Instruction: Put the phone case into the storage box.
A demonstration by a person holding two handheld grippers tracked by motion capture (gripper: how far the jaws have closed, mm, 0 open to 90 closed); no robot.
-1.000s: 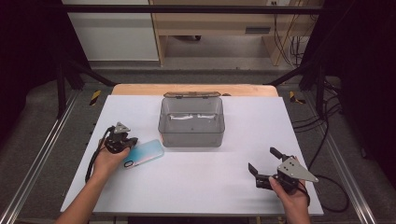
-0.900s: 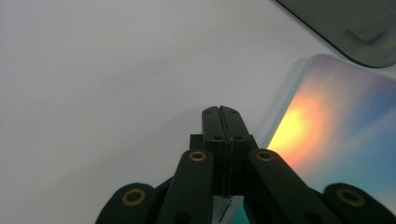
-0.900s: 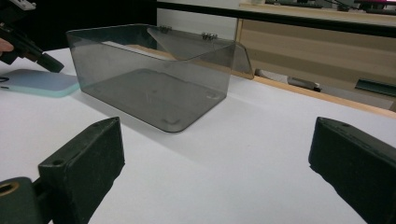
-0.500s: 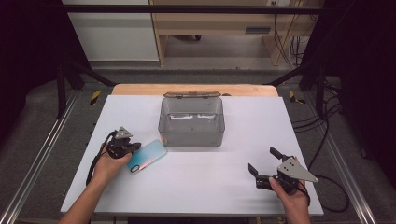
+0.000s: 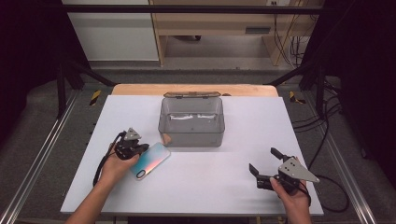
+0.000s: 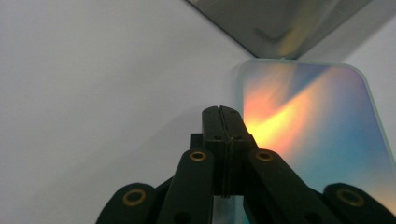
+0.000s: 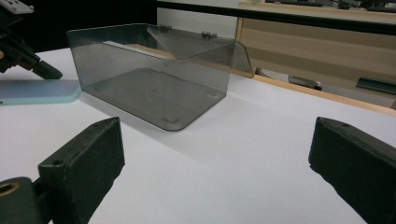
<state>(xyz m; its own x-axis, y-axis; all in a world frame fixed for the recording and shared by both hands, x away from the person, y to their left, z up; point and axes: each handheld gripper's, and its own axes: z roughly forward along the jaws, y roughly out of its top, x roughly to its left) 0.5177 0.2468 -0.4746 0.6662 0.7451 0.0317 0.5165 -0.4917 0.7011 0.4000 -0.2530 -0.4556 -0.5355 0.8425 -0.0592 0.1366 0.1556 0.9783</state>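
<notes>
A phone (image 5: 152, 161) with an iridescent blue and orange back lies flat on the white table (image 5: 224, 191), left of centre. My left gripper (image 5: 140, 149) is shut, with its tips low against the phone's left edge. In the left gripper view the closed jaws (image 6: 222, 112) meet with no gap, and the phone (image 6: 317, 135) lies just to their right. A clear grey plastic box (image 5: 191, 123) stands in the middle of the table, its hinged lid tipped open at the back. My right gripper (image 5: 262, 159) rests near the front right corner, open and holding nothing.
The right gripper view looks past its wide-apart jaws (image 7: 217, 158) to the box (image 7: 149, 79), the phone (image 7: 37, 91) and the left gripper (image 7: 23, 51) beyond. A wooden strip (image 5: 140, 88) borders the table's far edge. Cables (image 5: 327, 140) hang off the right side.
My left hand has slid to the right and slightly toward the front, and the phone has shifted along with it. The right hand has stayed put.
</notes>
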